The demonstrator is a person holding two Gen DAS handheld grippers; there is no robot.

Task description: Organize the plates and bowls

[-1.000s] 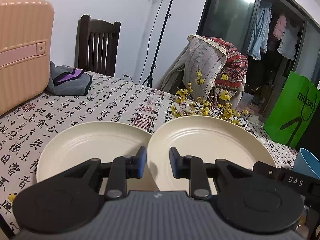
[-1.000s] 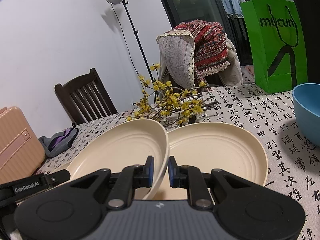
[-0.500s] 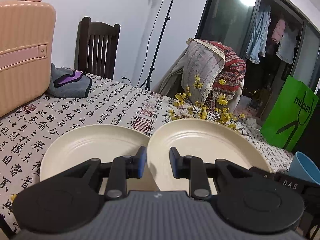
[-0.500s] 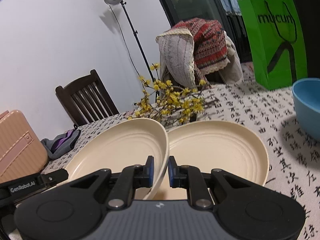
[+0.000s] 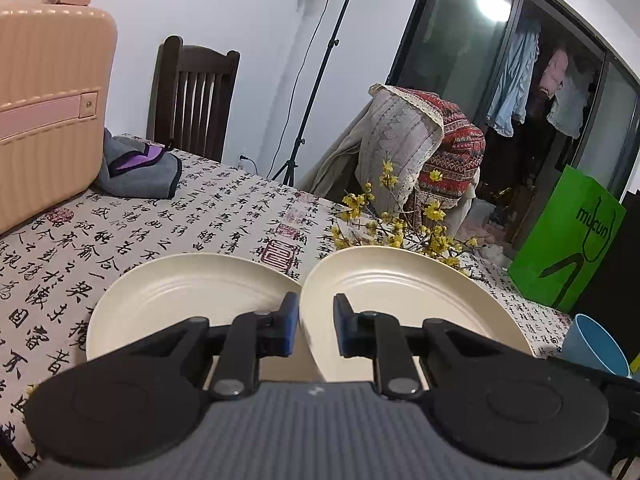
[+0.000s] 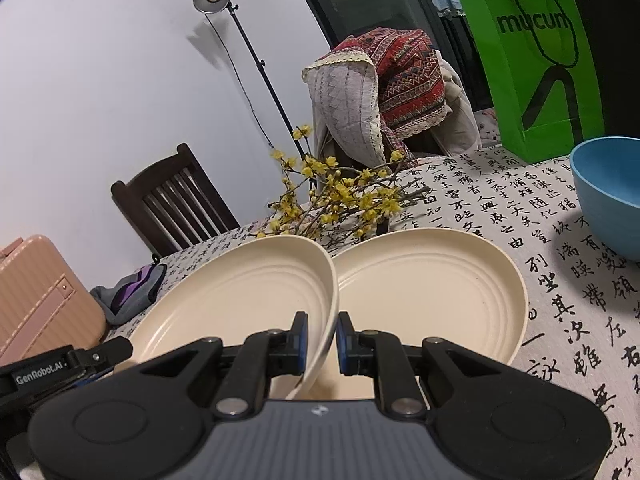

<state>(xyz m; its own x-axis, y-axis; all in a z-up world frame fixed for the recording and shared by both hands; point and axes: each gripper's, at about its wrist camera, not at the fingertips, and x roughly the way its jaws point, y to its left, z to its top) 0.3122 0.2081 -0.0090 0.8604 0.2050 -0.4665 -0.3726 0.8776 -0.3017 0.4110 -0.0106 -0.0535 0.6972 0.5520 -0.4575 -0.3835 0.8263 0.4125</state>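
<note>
A cream plate (image 5: 400, 292) hangs tilted above the table between my two grippers. My left gripper (image 5: 316, 330) has the plate's left rim between its jaws. The jaws are closing, and a gap still shows beside the right pad. In the right wrist view the same plate (image 6: 240, 292) fills the left side, and my right gripper (image 6: 322, 344) is shut on its right rim. A second cream plate (image 5: 188, 296) lies flat to the left. Another cream plate (image 6: 432, 288) lies flat to the right. A blue bowl (image 6: 608, 196) stands at the far right.
The table wears a cloth printed with black characters (image 5: 120, 232). A pink suitcase (image 5: 48, 112) and a grey-purple pouch (image 5: 136, 168) sit at the back left. Yellow flower branches (image 5: 392, 224) lie behind the plates. A green bag (image 6: 536, 60) stands back right, a dark chair (image 5: 192, 96) behind the table.
The left gripper's jaws have drawn closer together around the plate's rim. Both views have tipped slightly; the plates and the right gripper's hold look the same.
</note>
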